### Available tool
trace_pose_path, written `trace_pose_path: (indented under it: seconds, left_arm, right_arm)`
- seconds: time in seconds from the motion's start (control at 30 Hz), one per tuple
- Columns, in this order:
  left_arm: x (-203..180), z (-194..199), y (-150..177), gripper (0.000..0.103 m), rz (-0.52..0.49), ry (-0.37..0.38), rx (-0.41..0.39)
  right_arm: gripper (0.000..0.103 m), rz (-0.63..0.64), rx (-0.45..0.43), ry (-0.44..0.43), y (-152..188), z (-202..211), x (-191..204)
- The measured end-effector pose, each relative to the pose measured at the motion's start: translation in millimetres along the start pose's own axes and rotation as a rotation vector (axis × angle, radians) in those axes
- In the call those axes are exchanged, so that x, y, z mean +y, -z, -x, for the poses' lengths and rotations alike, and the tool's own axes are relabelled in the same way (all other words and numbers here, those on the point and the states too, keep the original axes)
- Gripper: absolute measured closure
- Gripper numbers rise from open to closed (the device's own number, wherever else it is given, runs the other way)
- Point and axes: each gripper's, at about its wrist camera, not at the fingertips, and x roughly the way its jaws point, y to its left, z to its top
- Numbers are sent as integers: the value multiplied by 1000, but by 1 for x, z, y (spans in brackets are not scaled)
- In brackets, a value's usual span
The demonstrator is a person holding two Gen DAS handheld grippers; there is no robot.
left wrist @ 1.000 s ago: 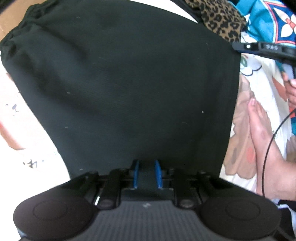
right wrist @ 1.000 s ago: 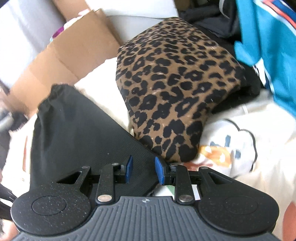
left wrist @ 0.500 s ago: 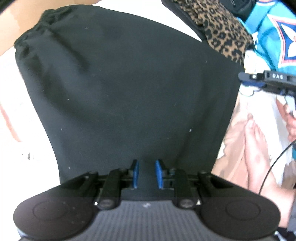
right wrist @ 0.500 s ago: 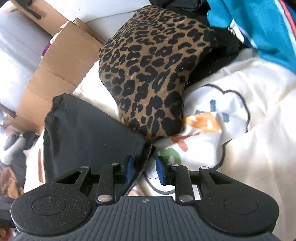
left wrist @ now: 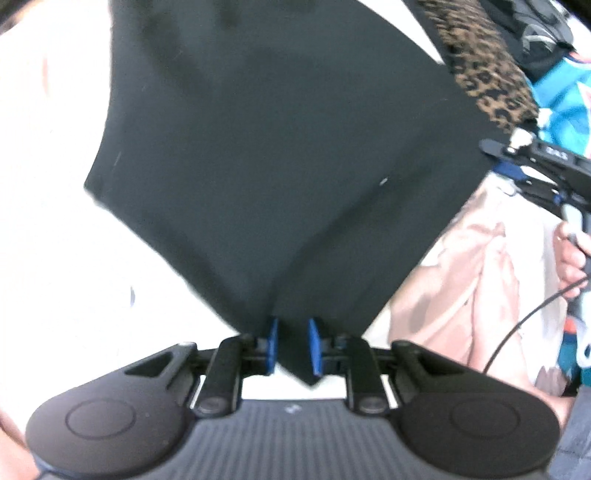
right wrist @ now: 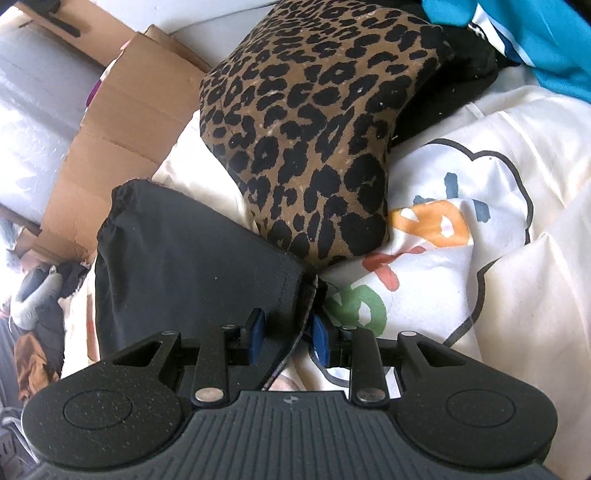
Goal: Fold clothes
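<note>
A black garment [left wrist: 280, 155] lies spread on a cream printed bedsheet [right wrist: 517, 155]. In the left wrist view one of its corners comes to a point between the blue pads [left wrist: 272, 343] of my left gripper [left wrist: 293, 345]. The jaws are closing and the pads press on the cloth. In the right wrist view the opposite hemmed corner [right wrist: 291, 291] of the black garment [right wrist: 184, 258] sits between the jaws of my right gripper [right wrist: 286, 336]. That gripper is open, with a small gap at its right pad. The right gripper [left wrist: 496, 158] also shows at the garment's far right edge.
A leopard-print garment [right wrist: 314, 118] lies folded just beyond the black one, touching its edge. Teal clothing [right wrist: 535, 33] is piled at the back right. Cardboard boxes [right wrist: 110, 122] stand to the left. A hand [left wrist: 569, 254] and a cable [left wrist: 532, 314] are at the right.
The left gripper slid and rolled, and the black cloth now draws to a point in its jaws. The right gripper sank onto the garment's corner, which now lies between its pads.
</note>
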Motion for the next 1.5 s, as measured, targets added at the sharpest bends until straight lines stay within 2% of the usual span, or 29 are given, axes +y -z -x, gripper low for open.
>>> trace_pose_path:
  seconds: [0.2, 0.3, 0.4, 0.53, 0.73, 0.9, 1.1, 1.3, 1.37, 1.5]
  left_arm:
    - [25, 4, 20, 82, 238, 134, -37]
    - [40, 3, 30, 74, 353, 206, -55]
    - [56, -9, 38, 70, 451, 290, -66]
    - [71, -21, 46, 58, 553, 353, -72]
    - [74, -32, 44, 53, 564, 403, -75]
    - [79, -40, 44, 53, 565, 454, -97]
    - [95, -42, 45, 56, 639, 555, -117]
    - [96, -46, 41, 56, 653, 583, -114]
    - [95, -46, 40, 57, 654, 588, -116]
    - [92, -43, 36, 70, 631, 579, -114]
  right_arm:
    - [70, -12, -20, 17, 3, 1, -3]
    - [70, -6, -27, 24, 4, 1, -2]
    - [70, 5, -24, 30, 4, 2, -1]
    - [70, 2, -16, 34, 3, 2, -2]
    - [70, 12, -17, 46, 3, 0, 0]
    - [72, -9, -23, 32, 4, 1, -5]
    - [73, -19, -20, 30, 3, 1, -8]
    - [73, -18, -22, 34, 4, 0, -6]
    - [73, -14, -20, 37, 3, 0, -6]
    - [73, -10, -23, 41, 4, 0, -5]
